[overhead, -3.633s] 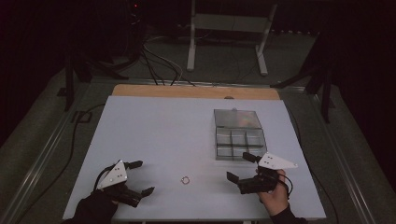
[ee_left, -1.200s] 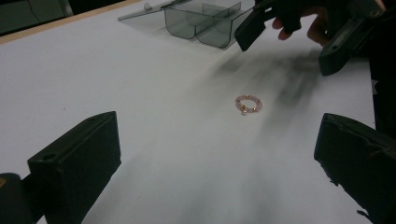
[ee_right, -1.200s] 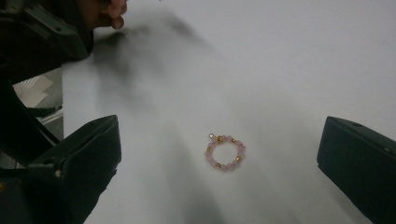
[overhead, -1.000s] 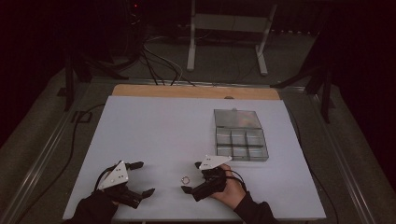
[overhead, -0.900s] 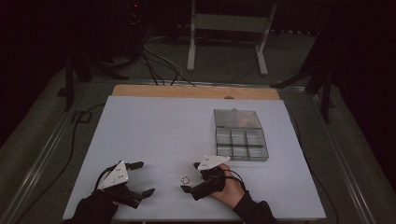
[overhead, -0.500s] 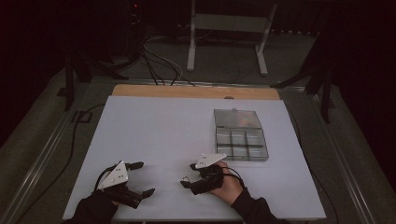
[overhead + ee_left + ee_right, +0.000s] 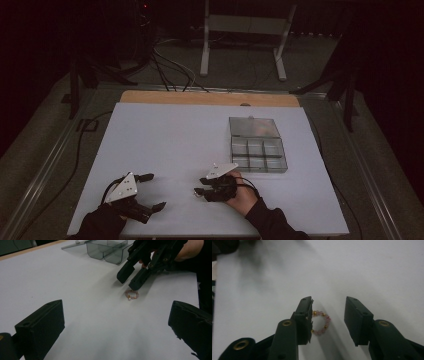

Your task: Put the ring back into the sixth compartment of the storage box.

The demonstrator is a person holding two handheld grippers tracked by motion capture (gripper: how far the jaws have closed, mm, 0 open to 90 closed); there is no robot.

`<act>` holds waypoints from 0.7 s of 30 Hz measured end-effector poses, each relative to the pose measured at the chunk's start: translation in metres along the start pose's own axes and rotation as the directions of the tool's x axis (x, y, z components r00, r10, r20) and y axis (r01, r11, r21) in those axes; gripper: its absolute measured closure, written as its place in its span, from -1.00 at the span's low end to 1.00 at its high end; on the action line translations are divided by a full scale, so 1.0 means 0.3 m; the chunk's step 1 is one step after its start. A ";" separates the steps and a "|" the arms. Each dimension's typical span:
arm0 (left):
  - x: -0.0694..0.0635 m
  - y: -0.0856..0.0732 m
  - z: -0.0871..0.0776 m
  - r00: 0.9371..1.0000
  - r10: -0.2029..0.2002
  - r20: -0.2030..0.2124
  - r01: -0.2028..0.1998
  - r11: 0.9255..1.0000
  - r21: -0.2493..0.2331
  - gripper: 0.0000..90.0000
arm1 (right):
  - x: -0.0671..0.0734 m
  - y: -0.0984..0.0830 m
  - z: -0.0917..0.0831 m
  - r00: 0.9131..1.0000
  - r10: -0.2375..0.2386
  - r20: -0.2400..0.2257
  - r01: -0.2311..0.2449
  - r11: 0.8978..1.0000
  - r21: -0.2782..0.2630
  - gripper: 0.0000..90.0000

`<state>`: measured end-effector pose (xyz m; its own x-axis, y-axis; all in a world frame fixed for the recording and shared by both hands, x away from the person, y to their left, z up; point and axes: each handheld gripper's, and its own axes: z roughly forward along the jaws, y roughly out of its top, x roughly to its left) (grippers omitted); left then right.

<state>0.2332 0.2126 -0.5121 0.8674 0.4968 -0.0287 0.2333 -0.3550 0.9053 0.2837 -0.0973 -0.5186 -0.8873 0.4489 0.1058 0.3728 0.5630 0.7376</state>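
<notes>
Item one: a small bead ring (image 7: 320, 325), pink beads with gold spacers, lies flat on the white bench (image 7: 165, 145) near its front edge, between my two hands.

Item two: my right gripper (image 7: 328, 320) is set low over the ring. Its fingers (image 7: 305, 315) have just been closing and now stand partly open with the ring between them. The left-hand pad in the right gripper view touches the beads; the other pad is apart from them, so nothing is clamped yet.

Item three: my left gripper (image 7: 152, 191) rests at the bench's front left, fingers (image 7: 41, 327) wide apart and empty.

Item four: a clear compartment box (image 7: 257, 150) sits to the right, lid (image 7: 253, 127) open and lying flat behind it. I cannot tell what its compartments hold.
</notes>
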 end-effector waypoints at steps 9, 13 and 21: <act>0.000 0.000 0.000 1.000 0.002 -0.001 -0.002 1.000 0.001 -0.97 | 0.011 0.005 0.031 0.998 -0.069 0.008 0.068 0.996 0.060 0.53; 0.000 -0.001 0.001 1.000 0.002 -0.005 -0.002 1.000 0.005 -0.97 | 0.010 0.010 0.034 0.997 -0.074 0.009 0.073 0.995 0.070 0.62; 0.000 -0.001 0.001 1.000 -0.002 -0.002 0.002 1.000 0.000 -0.97 | 0.010 0.027 0.039 0.989 -0.145 -0.004 0.145 0.983 0.111 0.67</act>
<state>0.2333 0.2126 -0.5124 0.8660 0.4991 -0.0298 0.2351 -0.3539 0.9052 0.2873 -0.0834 -0.5201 -0.9329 0.3601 0.0000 0.2684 0.6954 0.6666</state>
